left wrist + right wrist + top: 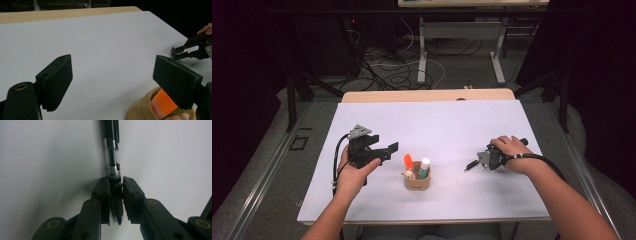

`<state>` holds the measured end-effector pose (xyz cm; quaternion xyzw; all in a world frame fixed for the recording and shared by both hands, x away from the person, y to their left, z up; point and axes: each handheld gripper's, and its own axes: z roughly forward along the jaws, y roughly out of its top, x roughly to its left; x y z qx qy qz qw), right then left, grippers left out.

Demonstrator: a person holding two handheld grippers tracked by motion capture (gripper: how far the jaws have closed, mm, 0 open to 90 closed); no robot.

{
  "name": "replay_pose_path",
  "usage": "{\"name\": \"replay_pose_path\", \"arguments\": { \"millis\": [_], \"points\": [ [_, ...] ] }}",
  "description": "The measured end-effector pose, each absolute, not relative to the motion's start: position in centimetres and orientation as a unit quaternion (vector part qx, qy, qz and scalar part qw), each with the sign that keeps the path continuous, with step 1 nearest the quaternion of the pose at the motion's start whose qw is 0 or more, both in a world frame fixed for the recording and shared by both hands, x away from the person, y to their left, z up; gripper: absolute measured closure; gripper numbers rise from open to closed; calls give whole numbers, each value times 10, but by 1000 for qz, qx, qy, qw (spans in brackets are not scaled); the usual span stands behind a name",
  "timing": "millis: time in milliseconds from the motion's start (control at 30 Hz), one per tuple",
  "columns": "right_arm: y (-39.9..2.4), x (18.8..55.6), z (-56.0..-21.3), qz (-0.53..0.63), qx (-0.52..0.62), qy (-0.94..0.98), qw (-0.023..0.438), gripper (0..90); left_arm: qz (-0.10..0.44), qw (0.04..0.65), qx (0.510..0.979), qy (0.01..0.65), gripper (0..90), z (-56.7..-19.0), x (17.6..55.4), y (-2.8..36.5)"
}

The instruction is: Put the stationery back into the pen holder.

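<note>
**A:** Right gripper view: the right gripper [116, 195] clamps the writing end of a black pen with a clear barrel section and silver band [112, 157], which lies flat on the white tabletop [50, 157]. The pads sit on either side of the grip section, with the tip pointing back toward the camera. How secure does that hold look?

**B:** Marginal, in my judgement. The jaws pinch the pen near one end, so the long capped end hangs far out ahead. Lift it from there and the far end may droop or swing, and the round, smooth barrel could roll or slide out of the pads.

**A:** High view: the pen [471, 164] sits at the right of the table, well apart from the small tan cup [417, 181] near the middle, which already holds an orange marker [408, 161] and a white tube with a green cap [424, 167]. What about the drop-off?

**B:** The cup is narrow and crowded. A tilted pen may catch on the rim or nudge the things inside, and a light cup could tip over.

**A:** And the left gripper [382, 151]?

**B:** It hovers just left of the cup, its jaws spread wide with nothing between them. In the left gripper view one pad [176, 81] hangs right over the cup's rim [140, 107]. If that hand drifts, it could knock the cup instead of steadying it.
</note>
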<state>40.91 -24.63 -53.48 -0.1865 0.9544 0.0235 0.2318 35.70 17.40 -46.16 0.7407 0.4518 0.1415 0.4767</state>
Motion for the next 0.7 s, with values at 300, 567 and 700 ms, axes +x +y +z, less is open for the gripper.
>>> {"name": "replay_pose_path", "arguments": {
  "millis": [300, 567, 700],
  "points": [
    [-245, 408, -535, 12, -198, 951, 237, 794, 140, 478, 739, 454, 161, -461, 357, 174],
    [-246, 405, -534, 57, -191, 942, 270, 798, 140, 481, 737, 454, 161, -461, 357, 174],
    [-245, 403, -525, 48, -188, 944, 269, 798, 142, 482, 736, 454, 161, -460, 357, 175]
  ]
}}
